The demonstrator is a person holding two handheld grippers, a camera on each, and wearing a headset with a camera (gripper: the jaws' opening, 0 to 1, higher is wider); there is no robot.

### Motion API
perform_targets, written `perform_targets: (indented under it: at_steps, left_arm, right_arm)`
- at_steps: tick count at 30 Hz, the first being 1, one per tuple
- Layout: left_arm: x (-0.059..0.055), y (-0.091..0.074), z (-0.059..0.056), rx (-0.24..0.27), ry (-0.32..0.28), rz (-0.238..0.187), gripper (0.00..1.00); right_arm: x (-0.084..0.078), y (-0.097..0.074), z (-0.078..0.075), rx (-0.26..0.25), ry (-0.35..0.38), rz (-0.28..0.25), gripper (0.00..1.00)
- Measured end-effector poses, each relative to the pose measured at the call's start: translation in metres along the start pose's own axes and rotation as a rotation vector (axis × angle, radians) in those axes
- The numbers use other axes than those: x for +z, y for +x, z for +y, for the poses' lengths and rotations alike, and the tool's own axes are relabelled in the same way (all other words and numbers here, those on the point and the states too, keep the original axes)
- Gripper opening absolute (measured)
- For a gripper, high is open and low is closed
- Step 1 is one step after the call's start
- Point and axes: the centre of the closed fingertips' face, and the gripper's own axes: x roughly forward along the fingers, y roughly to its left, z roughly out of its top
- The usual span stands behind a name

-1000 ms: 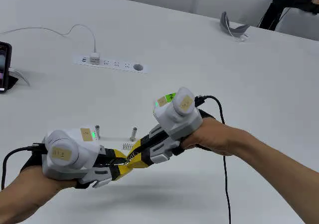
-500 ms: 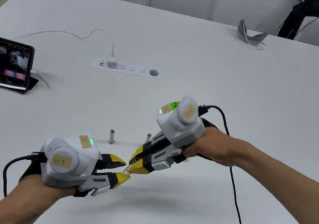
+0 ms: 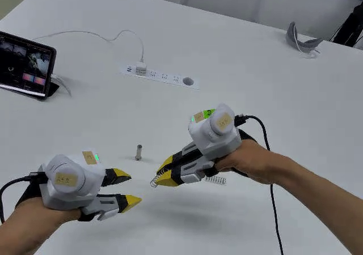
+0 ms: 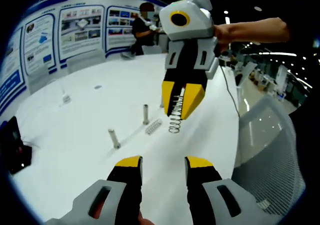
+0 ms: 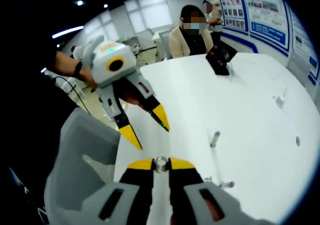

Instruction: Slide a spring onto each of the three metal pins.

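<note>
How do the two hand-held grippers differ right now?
The left gripper has its jaws spread apart with nothing between them, while the right gripper has its jaws shut on a spring. In the head view the left gripper points toward the right, and the right gripper points left and slightly down, so their tips face each other across a gap. Both have white bodies and black jaws with yellow tips.

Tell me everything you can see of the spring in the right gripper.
The spring is a slim coil of bright silvery wire, metal by its look. The right gripper is shut on part of it, its yellow tips pinching both sides; the remaining coils stick out past them. It is held above the white table, touching nothing else.
</note>
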Motion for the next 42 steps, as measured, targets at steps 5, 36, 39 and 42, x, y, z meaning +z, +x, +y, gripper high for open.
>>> perform_targets:
  at_steps: [5,36,39,42]
  left_arm:
    - [-0.007,-0.005,0.011,0.043,-0.035,0.0,0.41]
    - [-0.028,-0.029,0.048,0.173,-0.197,-0.004,0.71]
    - [-0.03,-0.029,0.049,0.173,-0.204,-0.003,0.71]
    - [-0.03,-0.03,0.049,0.171,-0.21,-0.004,0.71]
  right_arm:
    - [-0.008,0.003,-0.009,-0.029,-0.035,0.046,0.12]
    - [0.01,0.021,-0.072,-0.107,-0.137,0.141,0.13]
    - [0.014,0.021,-0.078,-0.116,-0.151,0.138,0.13]
    - [0.019,0.022,-0.084,-0.123,-0.152,0.132,0.13]
